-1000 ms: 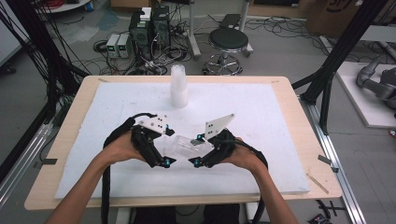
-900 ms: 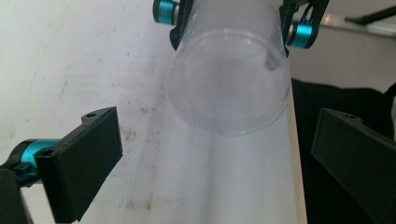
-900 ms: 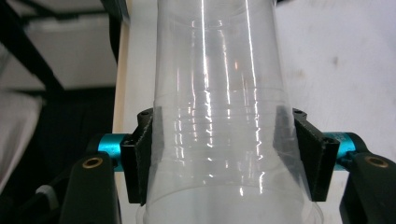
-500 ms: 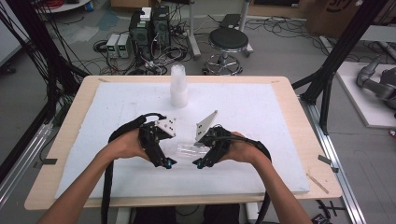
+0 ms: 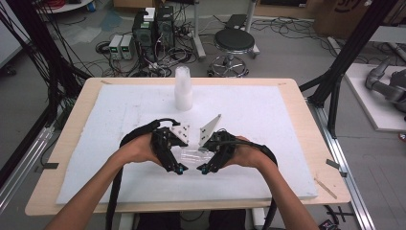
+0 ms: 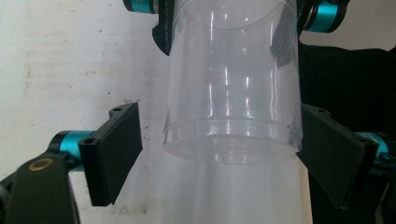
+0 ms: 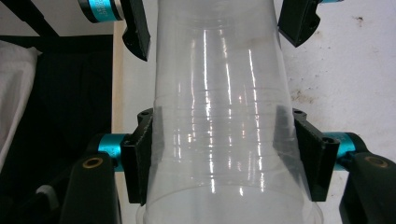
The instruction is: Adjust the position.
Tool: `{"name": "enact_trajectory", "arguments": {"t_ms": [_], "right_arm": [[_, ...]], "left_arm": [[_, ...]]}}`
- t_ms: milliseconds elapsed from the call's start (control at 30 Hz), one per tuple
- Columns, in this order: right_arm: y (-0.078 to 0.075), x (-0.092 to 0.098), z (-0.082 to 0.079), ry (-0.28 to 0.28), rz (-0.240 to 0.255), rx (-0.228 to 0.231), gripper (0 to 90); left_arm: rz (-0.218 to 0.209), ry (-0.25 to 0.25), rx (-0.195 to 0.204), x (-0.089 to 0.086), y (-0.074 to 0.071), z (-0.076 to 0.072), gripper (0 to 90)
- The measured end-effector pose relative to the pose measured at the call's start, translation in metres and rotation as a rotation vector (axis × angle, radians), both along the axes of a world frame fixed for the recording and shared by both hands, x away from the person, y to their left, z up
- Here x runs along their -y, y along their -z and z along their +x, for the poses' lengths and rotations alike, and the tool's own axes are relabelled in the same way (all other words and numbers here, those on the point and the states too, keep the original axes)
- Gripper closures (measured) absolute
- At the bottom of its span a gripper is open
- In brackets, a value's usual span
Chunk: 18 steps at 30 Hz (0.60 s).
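Note:
A clear plastic cup (image 5: 194, 154) lies sideways between my two grippers, just above the white foam board (image 5: 115, 115). My right gripper (image 7: 226, 154) is shut on the clear cup (image 7: 224, 140), both pads pressed against its wall. My left gripper (image 6: 219, 156) stands open around the cup's closed end (image 6: 233, 116). Its left pad (image 6: 114, 154) is well clear of the wall, while the right pad (image 6: 329, 158) sits at the cup's edge. In the high view the left gripper (image 5: 178, 167) and right gripper (image 5: 203, 167) face each other near the board's front middle. A faint ring on the wall may be a second nested cup.
A tall stack of white-clear cups (image 5: 183, 88) stands upright at the back middle of the board. The wooden table edge (image 5: 306, 120) frames the board. Cables trail from both grippers toward the front edge. A stool and electronics sit on the floor beyond.
Both hands have drawn slightly closer together, the left gripper shifting right toward the cup. The cup stays between them.

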State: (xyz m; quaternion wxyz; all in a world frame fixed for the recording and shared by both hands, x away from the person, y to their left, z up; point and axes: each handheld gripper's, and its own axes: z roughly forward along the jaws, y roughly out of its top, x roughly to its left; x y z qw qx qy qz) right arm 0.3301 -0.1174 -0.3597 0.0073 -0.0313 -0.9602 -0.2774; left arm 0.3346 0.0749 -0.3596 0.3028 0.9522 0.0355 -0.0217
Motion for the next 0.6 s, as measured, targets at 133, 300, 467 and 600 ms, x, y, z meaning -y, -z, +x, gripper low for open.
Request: {"name": "enact_trajectory", "arguments": {"t_ms": [133, 300, 467, 600], "right_arm": [[0.0005, -0.0007, -0.0008, -0.005, -0.003, -0.004, 34.4], [0.0015, -0.0017, -0.0004, -0.010, -0.007, 0.002, 34.4], [0.0021, -0.0022, 0.0001, -0.010, -0.013, 0.007, 34.8], [0.0027, -0.0026, 0.0002, -0.009, -0.014, 0.009, 34.0]], "left_arm": [[0.033, 0.024, 0.010, 0.0024, -0.0011, 0.0005, 23.5], [0.046, 0.037, 0.004, 0.0044, -0.0003, -0.0007, 34.5], [0.056, 0.048, 0.009, 0.0050, -0.0001, -0.0006, 41.2], [0.051, 0.043, 0.007, 0.0050, 0.0004, -0.0010, 41.4]]}}
